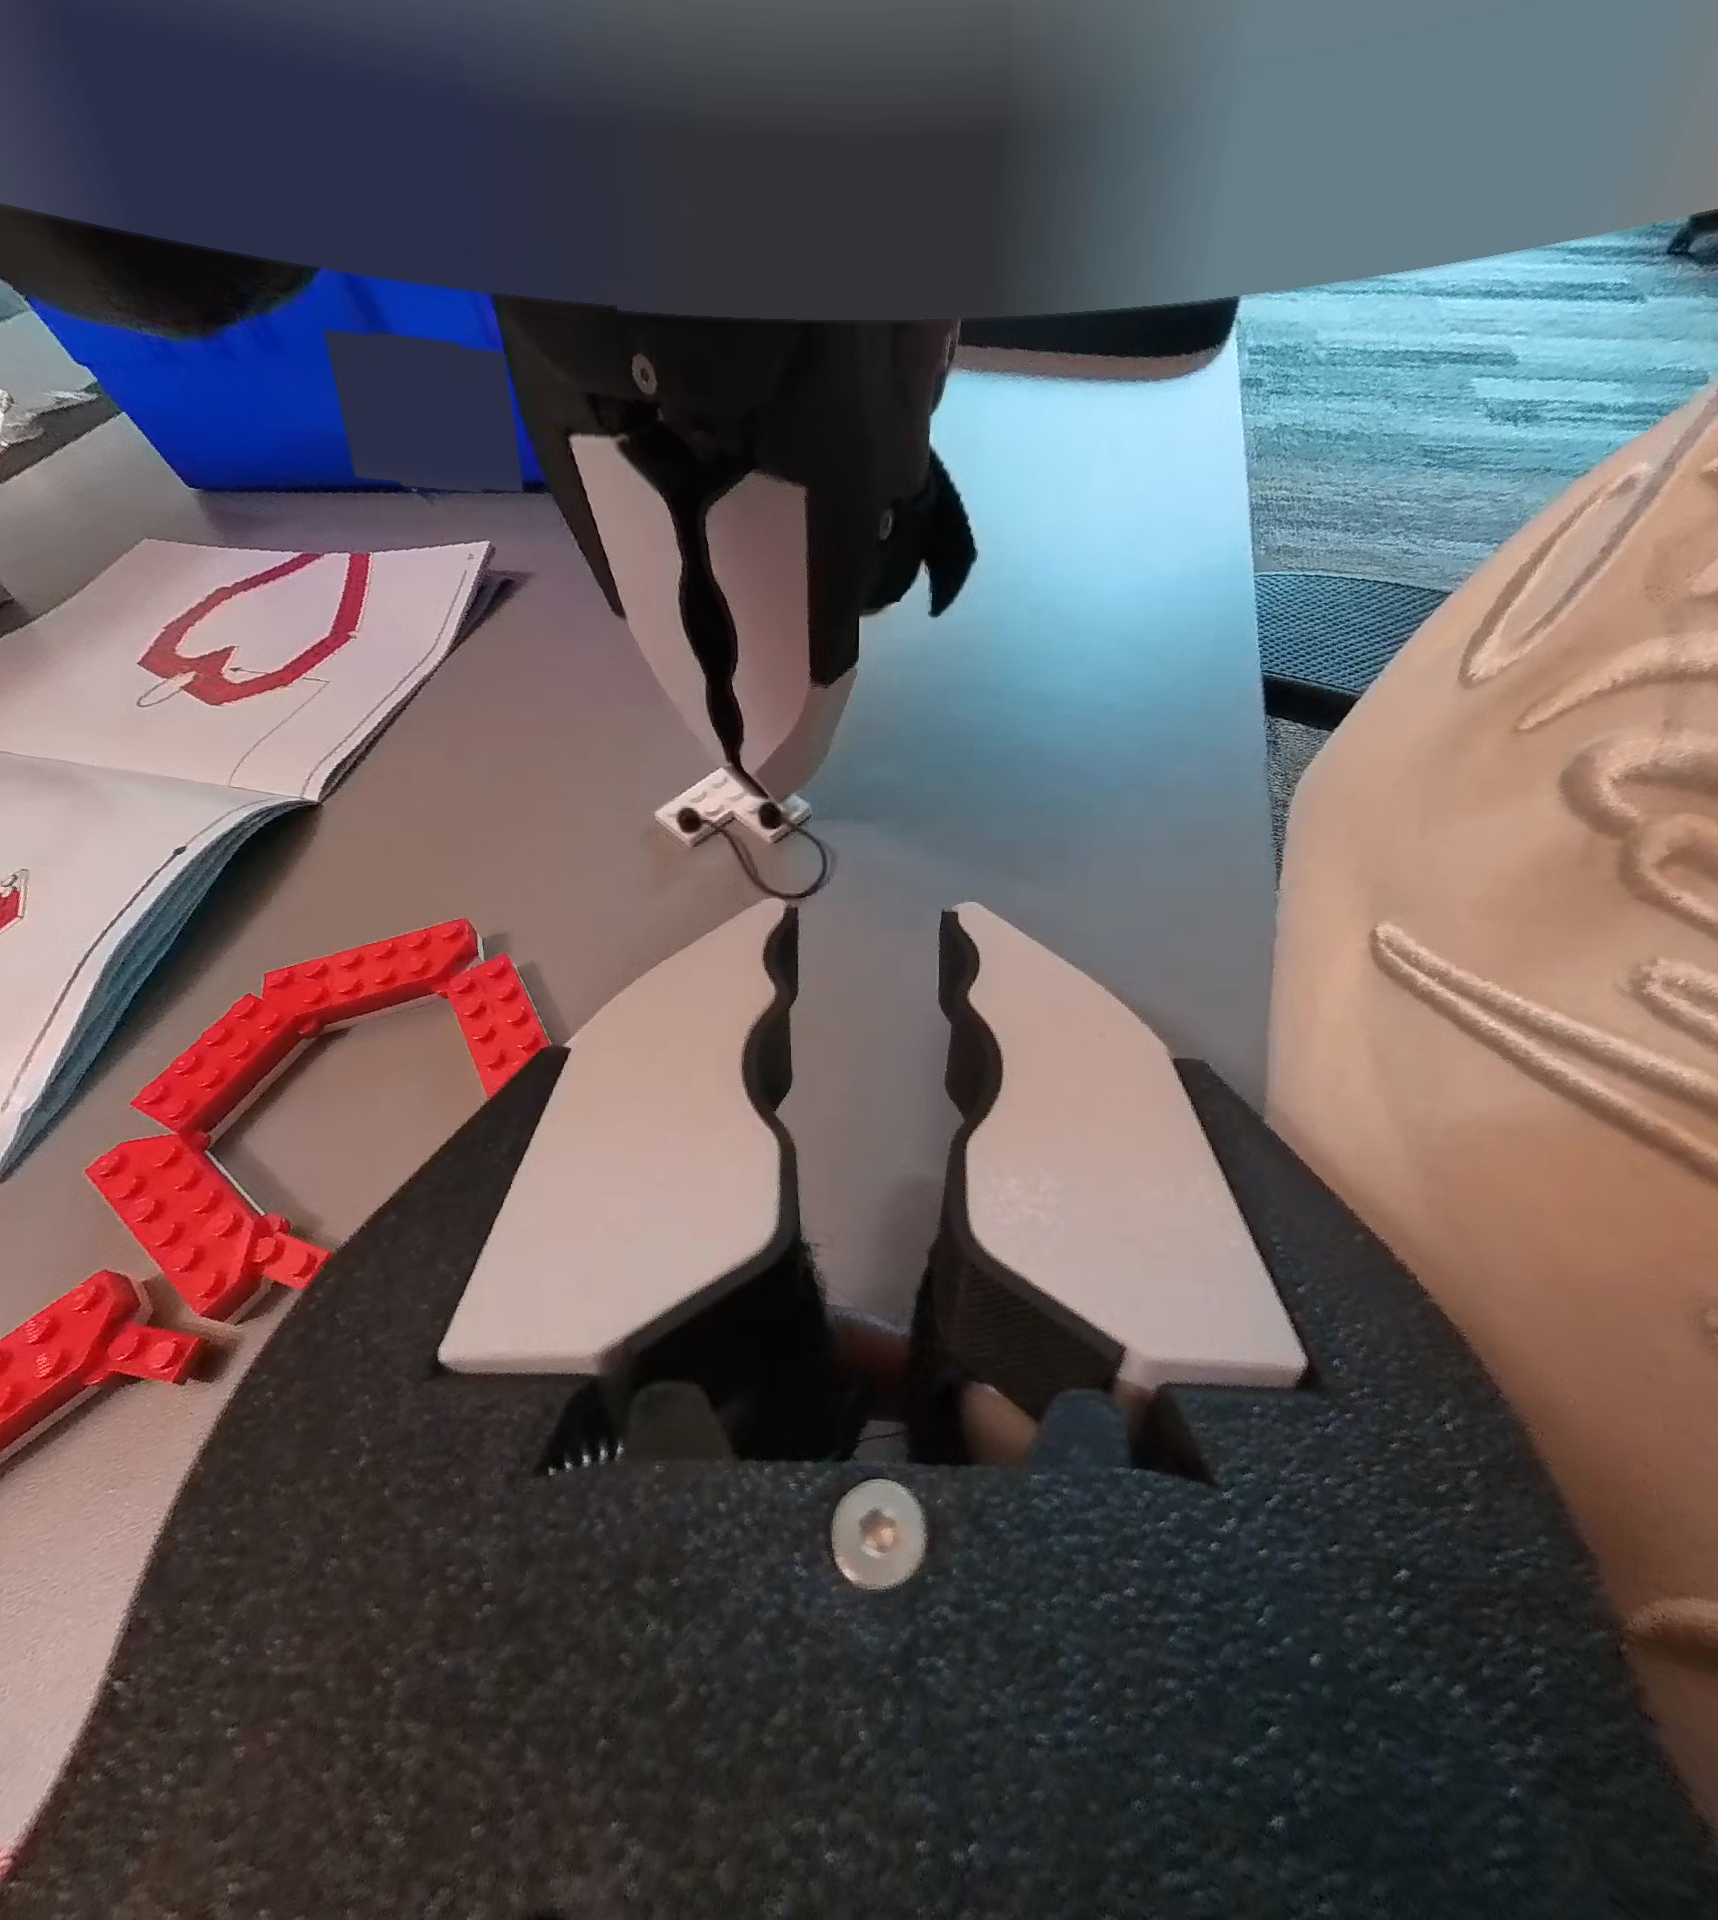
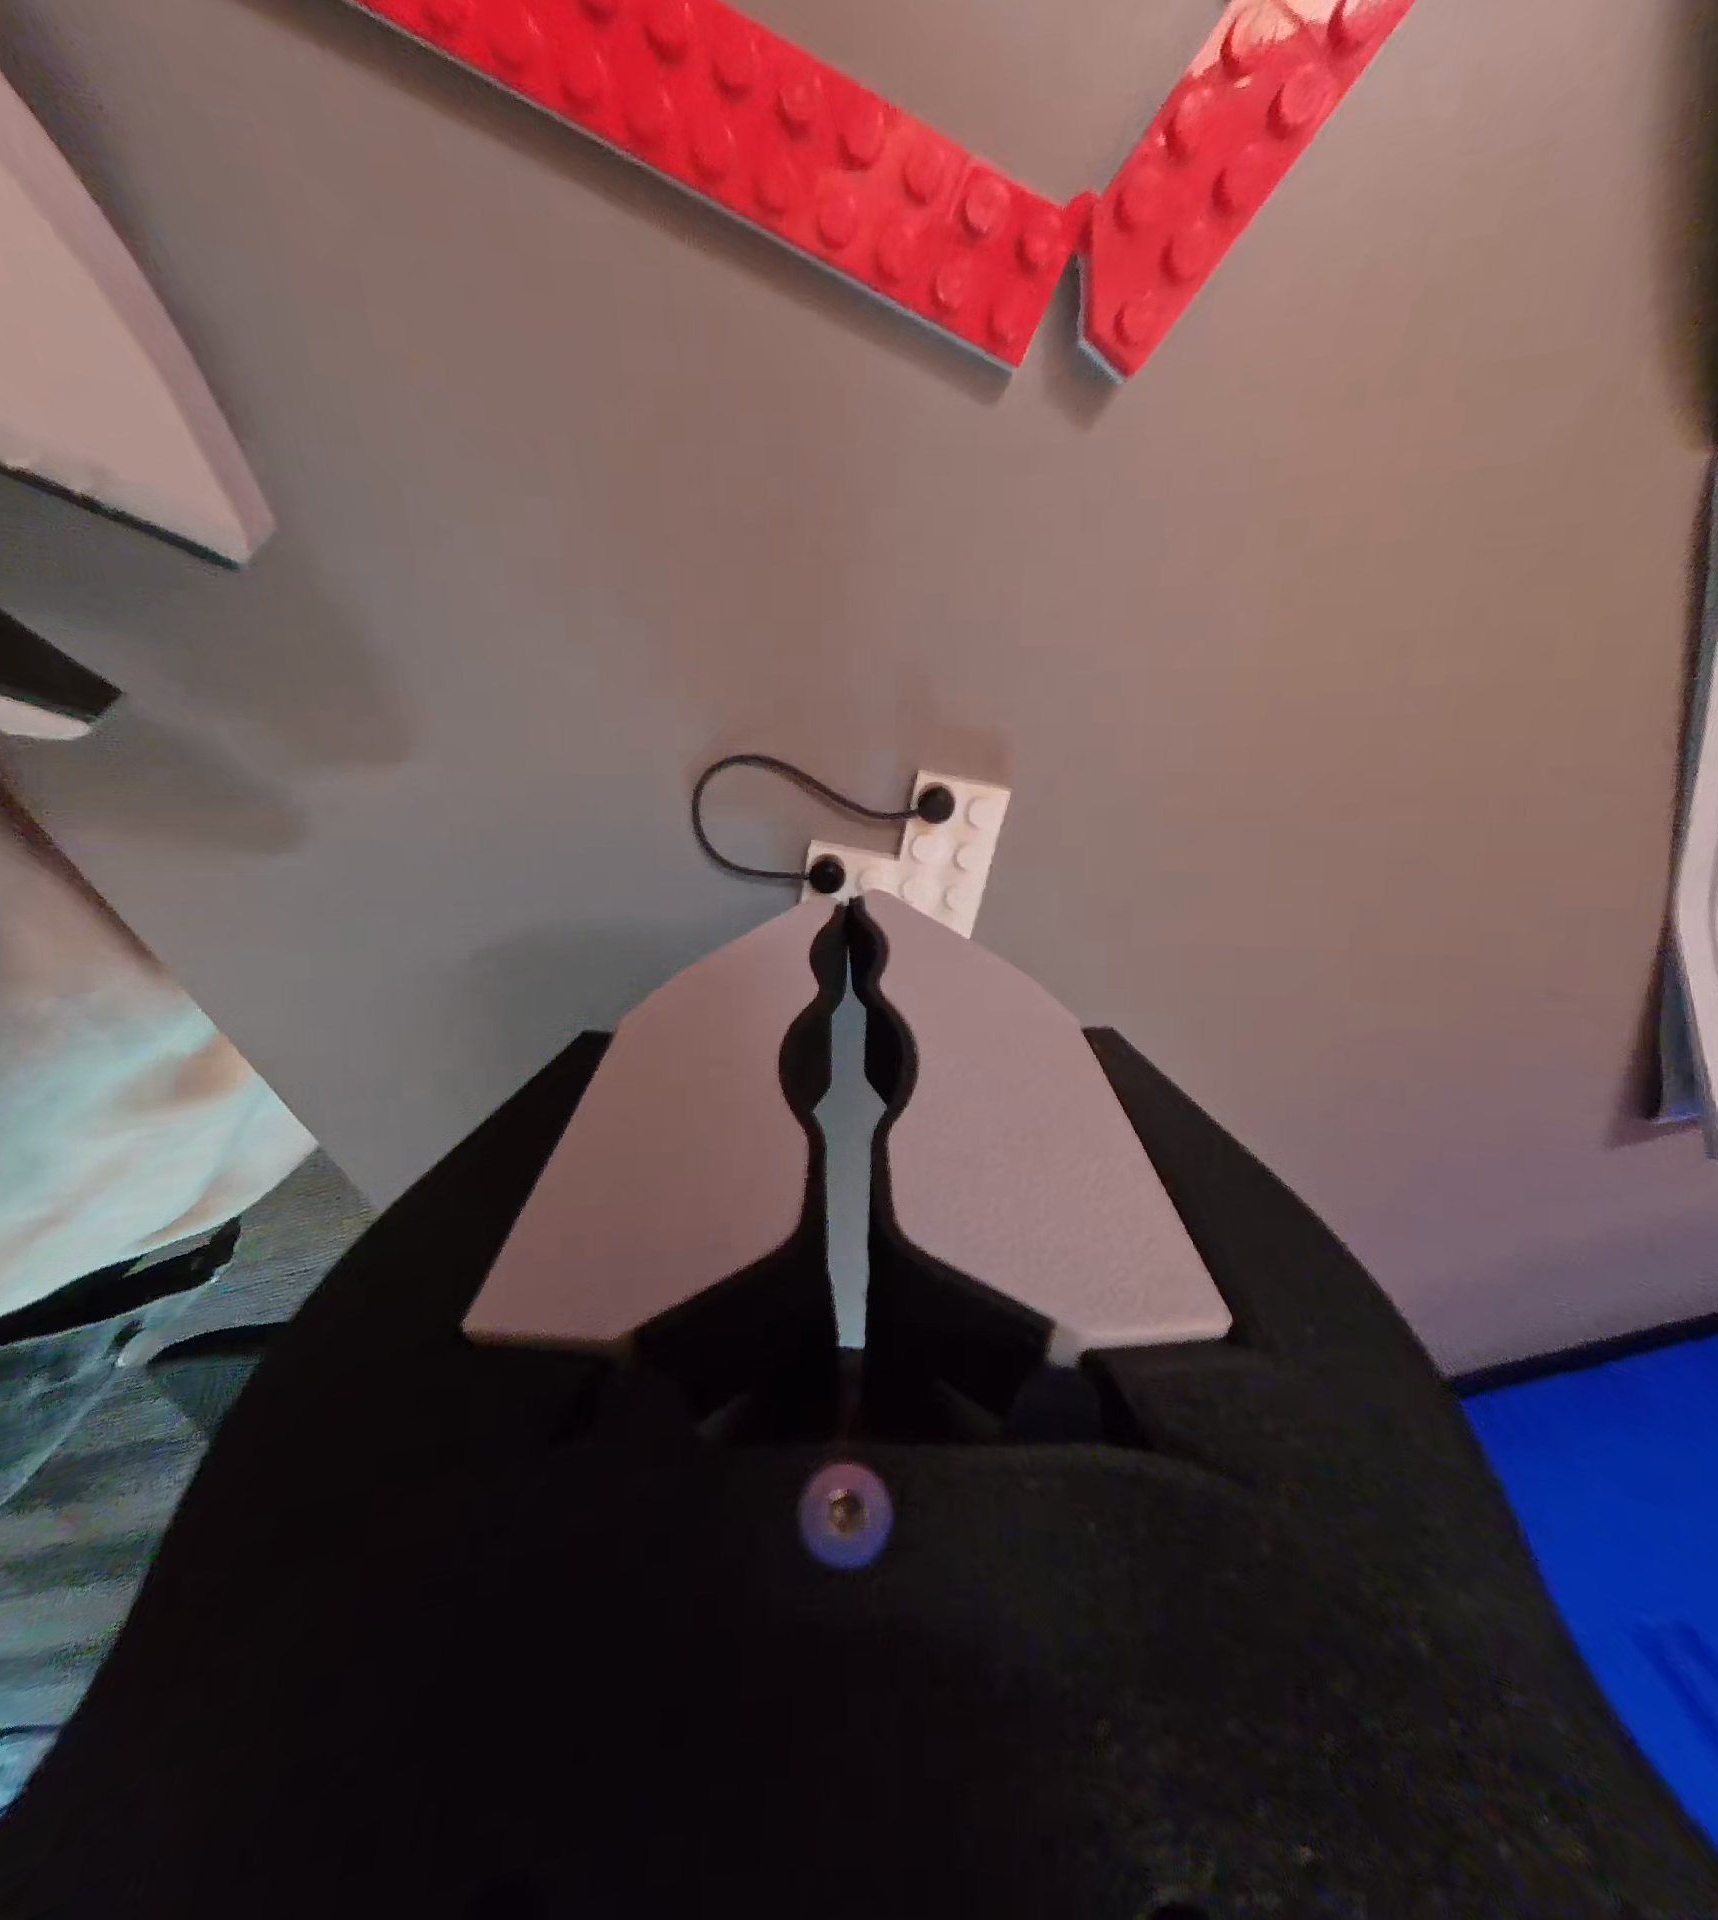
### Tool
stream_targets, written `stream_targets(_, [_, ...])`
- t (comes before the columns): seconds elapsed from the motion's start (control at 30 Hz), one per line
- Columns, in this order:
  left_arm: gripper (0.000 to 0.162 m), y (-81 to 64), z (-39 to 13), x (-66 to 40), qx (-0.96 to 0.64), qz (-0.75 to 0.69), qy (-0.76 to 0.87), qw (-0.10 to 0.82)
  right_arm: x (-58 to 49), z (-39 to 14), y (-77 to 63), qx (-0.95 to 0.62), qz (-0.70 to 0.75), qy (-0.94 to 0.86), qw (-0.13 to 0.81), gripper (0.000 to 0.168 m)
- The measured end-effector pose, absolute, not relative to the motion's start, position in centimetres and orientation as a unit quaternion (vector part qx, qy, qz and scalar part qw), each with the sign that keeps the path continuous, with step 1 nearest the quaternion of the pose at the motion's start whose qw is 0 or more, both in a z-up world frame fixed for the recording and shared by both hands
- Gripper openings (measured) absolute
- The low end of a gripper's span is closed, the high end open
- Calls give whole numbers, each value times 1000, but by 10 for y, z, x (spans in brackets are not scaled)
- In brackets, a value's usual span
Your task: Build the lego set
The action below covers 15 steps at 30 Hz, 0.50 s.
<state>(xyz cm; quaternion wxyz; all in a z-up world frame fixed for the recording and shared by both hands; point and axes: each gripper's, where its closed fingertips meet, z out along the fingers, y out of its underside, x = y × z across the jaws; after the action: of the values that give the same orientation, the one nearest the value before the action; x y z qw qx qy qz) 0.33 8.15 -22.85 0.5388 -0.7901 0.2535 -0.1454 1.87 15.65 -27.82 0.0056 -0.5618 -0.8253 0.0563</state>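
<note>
I am pinching my right hand-held gripper [image 2: 850, 909] on the edge of the small white plate [image 2: 948, 852] lying on the desk [image 2: 1250, 675]; my left hand-held gripper [image 1: 865, 920] is hovering half-open nearby. It looks light, stiff and slippery, its black cord [image 2: 730, 800] floppy, so I am gripping the plate's edges.

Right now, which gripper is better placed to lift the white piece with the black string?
Right. The right gripper is shut, its tips at the white piece's edge. The left gripper is open and short of it, holding nothing.

Black textured grippers [image 1: 865, 920] with grey wavy-edged jaws, silver screws.
</note>
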Motion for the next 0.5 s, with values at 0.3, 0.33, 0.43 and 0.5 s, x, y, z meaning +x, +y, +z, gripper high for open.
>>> stream_targets(0.3, [25, 80, -229, 4, -790, -143, 256, 538, 15, -276, 151, -551, 73, -831, 4, 0])
stream_targets(0.33, [25, 80, -229, 4, -791, -142, 257, 537, 14, -276, 151, -552, 77, -830, 6, 0])
stream_targets(0.43, [25, 80, -229, 5, -791, -141, 257, 537, 14, -276, 151, -558, 81, -826, 3, 0])
stream_targets(0.5, [25, 80, -229, 5, -792, -140, 258, 536, 16, -276, 152, -557, 74, -827, 2, 0])
